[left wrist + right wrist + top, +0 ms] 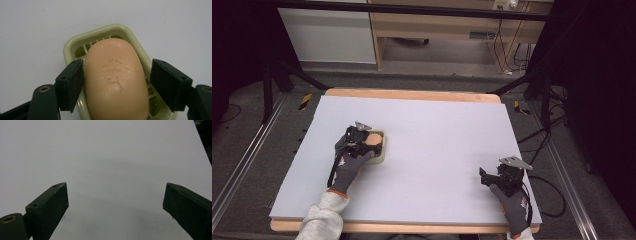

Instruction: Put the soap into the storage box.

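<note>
A peach-coloured oval bar of soap (116, 80) with a stamped mark lies in a pale green soap dish (72, 47). My left gripper (117, 75) is open and straddles the soap: the left jaw rests against its side, while a narrow gap separates the right jaw from it. In the high view the soap (374, 138) and dish (381, 152) sit left of the table's middle under the left gripper (362, 137). The right gripper (488, 176) hovers near the front right corner, and its jaws (115, 205) stand wide open over bare board.
A white board (437, 135) covers the wooden table. Dark stands and cables (542, 135) lie on the floor around it, with a wooden cabinet (437, 30) beyond the far edge.
</note>
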`<state>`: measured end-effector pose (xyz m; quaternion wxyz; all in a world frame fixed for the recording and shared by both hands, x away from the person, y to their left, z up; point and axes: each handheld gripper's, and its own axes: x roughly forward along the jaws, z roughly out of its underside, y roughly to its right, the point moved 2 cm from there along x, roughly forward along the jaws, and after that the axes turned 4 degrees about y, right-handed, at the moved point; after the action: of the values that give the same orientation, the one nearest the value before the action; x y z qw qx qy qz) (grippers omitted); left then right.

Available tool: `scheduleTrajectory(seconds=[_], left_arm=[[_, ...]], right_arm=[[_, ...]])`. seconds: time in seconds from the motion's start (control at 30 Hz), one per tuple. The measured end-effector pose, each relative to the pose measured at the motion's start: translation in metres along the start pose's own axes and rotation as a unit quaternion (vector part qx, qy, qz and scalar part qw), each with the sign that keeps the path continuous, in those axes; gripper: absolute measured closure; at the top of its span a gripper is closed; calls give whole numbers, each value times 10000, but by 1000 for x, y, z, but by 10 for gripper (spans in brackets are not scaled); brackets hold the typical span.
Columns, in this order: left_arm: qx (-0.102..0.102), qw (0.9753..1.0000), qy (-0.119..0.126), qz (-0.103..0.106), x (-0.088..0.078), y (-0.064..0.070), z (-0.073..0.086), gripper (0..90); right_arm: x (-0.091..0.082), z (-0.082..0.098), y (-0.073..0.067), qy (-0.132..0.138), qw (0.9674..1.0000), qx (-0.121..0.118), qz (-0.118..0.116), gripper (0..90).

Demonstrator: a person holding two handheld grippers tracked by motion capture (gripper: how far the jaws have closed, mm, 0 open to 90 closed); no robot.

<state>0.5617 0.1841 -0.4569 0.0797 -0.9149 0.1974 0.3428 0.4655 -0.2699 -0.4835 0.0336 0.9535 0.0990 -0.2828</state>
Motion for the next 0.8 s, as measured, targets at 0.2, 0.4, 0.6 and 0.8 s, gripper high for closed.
scheduleTrajectory(seconds=[0.2,0.4,0.6,0.8], left_arm=[[-47,9993,342,117,-16,-1,-3,263],[26,9982,545,262,-32,-2,5,255],[-49,9977,612,290,-47,-9,17,243],[-230,9974,596,320,-58,-22,36,214]], right_arm=[[-1,0,0,27,10000,9,20,66],[-1,0,1,35,10000,35,47,66],[-2,1,5,7,9999,106,120,63],[-2,4,7,-89,9997,71,204,61]])
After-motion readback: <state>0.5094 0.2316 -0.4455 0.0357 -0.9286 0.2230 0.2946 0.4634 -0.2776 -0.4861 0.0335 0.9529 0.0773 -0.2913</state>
